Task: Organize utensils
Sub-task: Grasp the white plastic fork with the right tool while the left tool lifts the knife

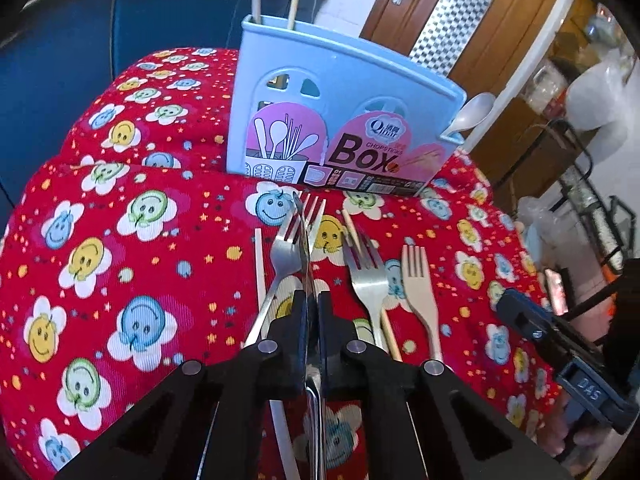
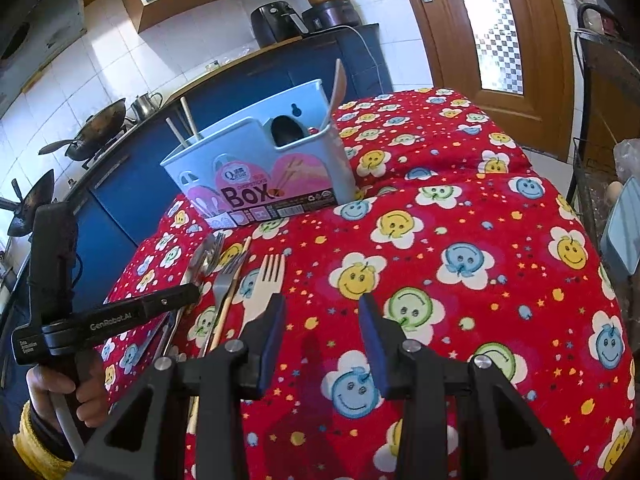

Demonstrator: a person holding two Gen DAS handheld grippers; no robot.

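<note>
Upper centre of the left wrist view, the pale-blue plastic chopstick box [image 1: 340, 120] already holds two chopsticks and a spoon. Below it, the left gripper [image 1: 311, 300] pinches a steel utensil [image 1: 306, 248] edge-on; forks [image 1: 366, 276] and chopsticks remain on the red cloth. The right gripper [image 2: 322, 320] hangs half-open, empty.

Kitchen, daylit. White tiled wall [image 2: 108, 76]. Blue base cabinets [image 2: 120, 196] under a dark countertop [image 2: 224, 68]. Black wok [image 2: 96, 130] on the hob. Brown wooden door [image 2: 516, 32], chequered frosted glass pane [image 2: 486, 20].
</note>
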